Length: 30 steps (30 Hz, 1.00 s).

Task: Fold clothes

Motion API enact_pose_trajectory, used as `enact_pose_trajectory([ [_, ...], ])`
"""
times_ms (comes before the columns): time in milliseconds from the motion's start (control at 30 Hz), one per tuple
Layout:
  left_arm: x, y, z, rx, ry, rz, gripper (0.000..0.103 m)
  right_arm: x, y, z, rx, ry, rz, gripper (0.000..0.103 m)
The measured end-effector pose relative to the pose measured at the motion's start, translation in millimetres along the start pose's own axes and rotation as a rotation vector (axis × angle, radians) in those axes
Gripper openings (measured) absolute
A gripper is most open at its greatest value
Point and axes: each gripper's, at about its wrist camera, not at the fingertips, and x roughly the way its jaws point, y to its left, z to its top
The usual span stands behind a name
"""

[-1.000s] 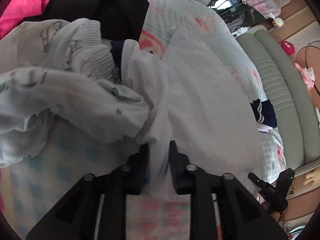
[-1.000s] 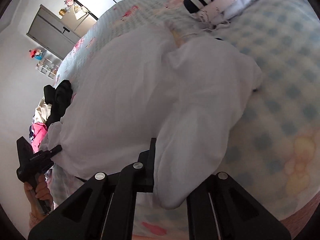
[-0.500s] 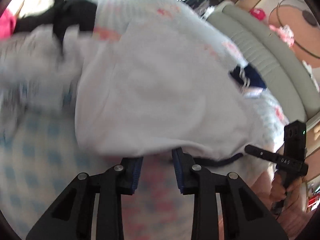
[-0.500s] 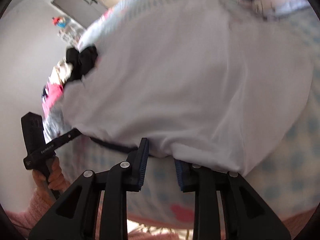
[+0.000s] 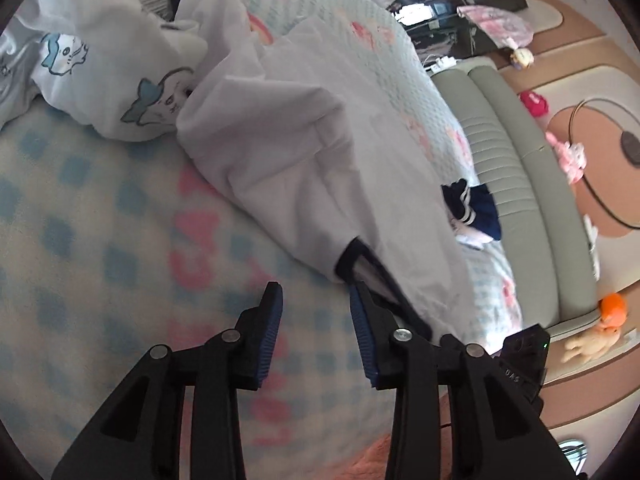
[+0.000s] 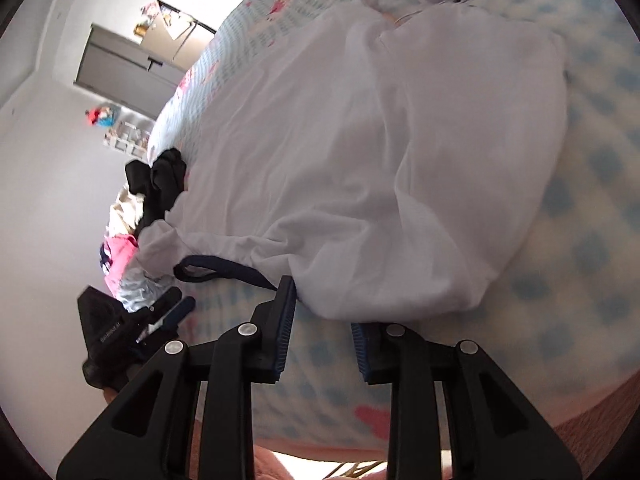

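Both grippers have let go within the last second: a second ago each was pinched on the near edge of the white shirt [image 6: 360, 152], half a second ago they were carrying it stretched between them, and now the left gripper [image 5: 316, 320] and the right gripper [image 6: 320, 320] stand with jaws apart and nothing between the blue pads. The shirt now lies spread on the checked blanket [image 5: 100, 240] of the bed, its dark-trimmed collar [image 6: 216, 270] at the near edge, at about 10 o'clock from the right gripper's tips and just past the left gripper's right finger at 1 o'clock. For the folding, I judge that the shirt has been laid out flat enough to work on, though the near hem still bunches and one side is rumpled against the cat-print garment [image 5: 100, 60] at 11 o'clock in the left view. A pile of dark and pink clothes [image 6: 152, 200] waits at 9 o'clock in the right view, and a navy striped piece [image 5: 472, 204] lies at 2 o'clock in the left. Each gripper hovers low over the blanket, fingers pointing forward at the shirt's near edge, the right one's tips almost touching the cloth.
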Motion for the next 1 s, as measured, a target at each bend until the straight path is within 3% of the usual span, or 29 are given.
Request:
enact_pose_trajectory([
  [133, 11, -24, 14, 0.048, -0.053, 0.029, 0.048, -8, 18, 6, -0.024, -0.022, -0.044, 0.032],
  [300, 42, -30, 24, 0.101, 0.005, 0.193, 0.045, -6, 21, 7, -0.040, -0.001, -0.103, 0.032],
  [333, 48, -30, 21, 0.116, 0.016, 0.227, 0.032, -6, 22, 7, -0.043, 0.003, -0.115, 0.032],
  [367, 51, -31, 17, 0.136, 0.019, 0.258, 0.013, -6, 23, 8, -0.047, 0.007, -0.127, 0.032],
  [400, 54, -32, 12, 0.156, 0.022, 0.289, 0.012, -5, 24, 8, -0.050, 0.011, -0.138, 0.032],
  [433, 48, -33, 8, 0.157, 0.012, 0.285, 0.011, -5, 24, 8, -0.053, 0.015, -0.150, 0.032],
  [533, 31, -37, -6, 0.152, -0.009, 0.270, 0.010, -4, 29, 8, -0.072, 0.018, -0.222, 0.008],
  [600, 16, -37, -17, 0.126, -0.004, 0.227, 0.009, -15, 29, 13, -0.070, -0.013, -0.237, 0.009],
  [700, 9, -35, -23, 0.104, -0.002, 0.191, 0.009, -21, 34, 19, -0.064, -0.007, -0.159, 0.016],
  [733, 9, -34, -24, 0.098, -0.002, 0.188, 0.011, -23, 36, 21, -0.062, -0.005, -0.131, 0.025],
  [800, 9, -31, -25, 0.085, -0.001, 0.181, 0.020, -21, 41, 20, -0.064, 0.008, -0.092, 0.032],
  [833, 9, -30, -25, 0.079, -0.001, 0.177, 0.038, -17, 43, 17, -0.068, 0.019, -0.083, 0.037],
  [867, 9, -29, -26, 0.073, -0.001, 0.173, 0.045, -12, 45, 13, -0.067, 0.036, -0.087, 0.040],
  [1000, 8, -25, -27, 0.049, 0.001, 0.159, 0.045, -11, 44, 11, -0.073, 0.026, -0.156, 0.041],
])
